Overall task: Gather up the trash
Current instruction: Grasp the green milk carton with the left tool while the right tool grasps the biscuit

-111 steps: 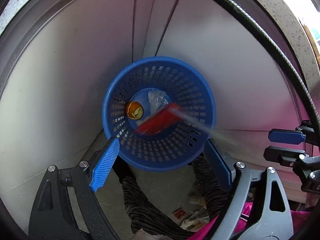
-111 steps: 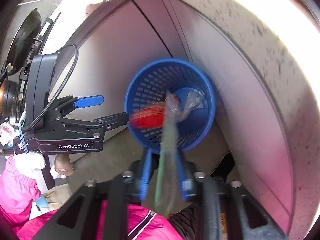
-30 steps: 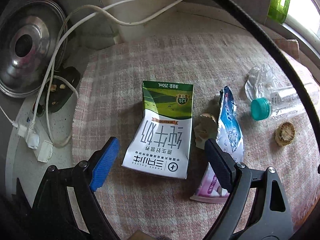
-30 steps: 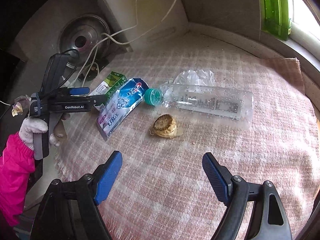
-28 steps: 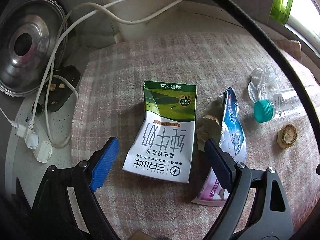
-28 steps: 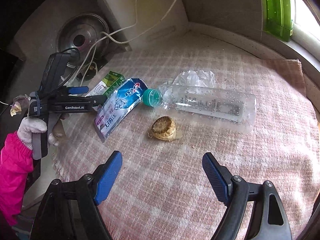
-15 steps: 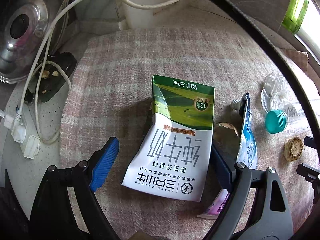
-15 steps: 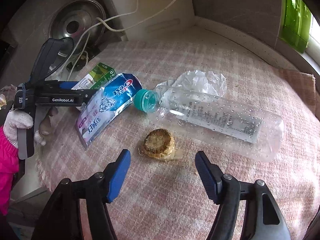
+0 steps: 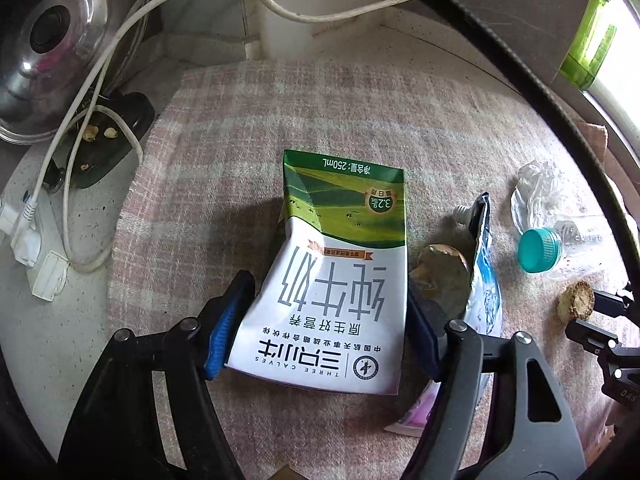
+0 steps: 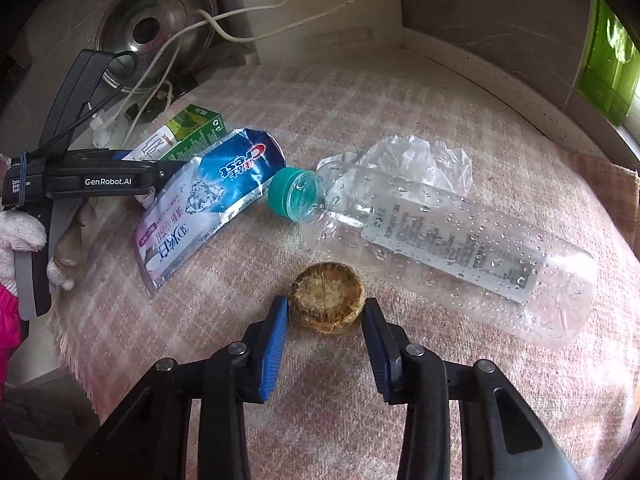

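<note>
A flattened green-and-white milk carton (image 9: 340,280) lies on the pink plaid cloth (image 9: 280,112). My left gripper (image 9: 324,328) straddles its near end. Its jaws are closing and both pads touch the carton's side edges. The left gripper (image 10: 160,170) also shows from the side in the right wrist view. A round brown stub (image 10: 326,304) sits between the tips of my right gripper (image 10: 325,312), whose jaws are closing with the pads against its two sides. In the left wrist view the stub (image 9: 576,304) lies at the far right.
A squeezed toothpaste tube (image 10: 208,208), a clear bottle (image 10: 460,240) with a teal cap, crumpled film (image 10: 420,160) and a brown scrap (image 9: 440,276) lie on the cloth. A steel lid (image 9: 44,60), white cables and plugs (image 9: 32,240) crowd the left. The cloth's edge hangs at front left.
Both grippers came down close to the cloth and narrowed. The left closed in around the milk carton, and the right moved forward onto the brown stub.
</note>
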A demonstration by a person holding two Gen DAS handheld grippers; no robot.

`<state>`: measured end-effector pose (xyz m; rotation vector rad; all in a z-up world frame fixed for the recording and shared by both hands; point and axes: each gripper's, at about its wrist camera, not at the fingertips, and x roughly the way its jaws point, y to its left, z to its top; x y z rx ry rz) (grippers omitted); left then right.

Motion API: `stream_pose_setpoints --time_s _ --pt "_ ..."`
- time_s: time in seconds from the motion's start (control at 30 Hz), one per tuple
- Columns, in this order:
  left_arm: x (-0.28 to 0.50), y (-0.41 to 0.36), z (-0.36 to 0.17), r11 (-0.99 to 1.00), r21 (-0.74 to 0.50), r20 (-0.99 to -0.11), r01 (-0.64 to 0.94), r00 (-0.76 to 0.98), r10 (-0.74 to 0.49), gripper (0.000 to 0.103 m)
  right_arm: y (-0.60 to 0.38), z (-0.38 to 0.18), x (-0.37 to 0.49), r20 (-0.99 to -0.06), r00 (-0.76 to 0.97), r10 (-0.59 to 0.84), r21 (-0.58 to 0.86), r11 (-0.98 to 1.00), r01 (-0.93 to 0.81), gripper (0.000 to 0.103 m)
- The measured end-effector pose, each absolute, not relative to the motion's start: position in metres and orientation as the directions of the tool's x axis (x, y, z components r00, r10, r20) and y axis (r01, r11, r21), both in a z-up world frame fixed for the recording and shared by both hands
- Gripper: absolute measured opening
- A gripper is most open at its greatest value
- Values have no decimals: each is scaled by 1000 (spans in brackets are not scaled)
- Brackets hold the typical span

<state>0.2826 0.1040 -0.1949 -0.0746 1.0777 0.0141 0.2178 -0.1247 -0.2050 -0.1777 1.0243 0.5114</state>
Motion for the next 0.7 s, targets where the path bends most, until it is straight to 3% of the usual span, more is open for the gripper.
stream_pose_setpoints --time_s 0.7 --pt "204 121 -163 988 -125 -830 -95 556 -52 67 -141 -186 168 -818 438 372 141 869 -473 38"
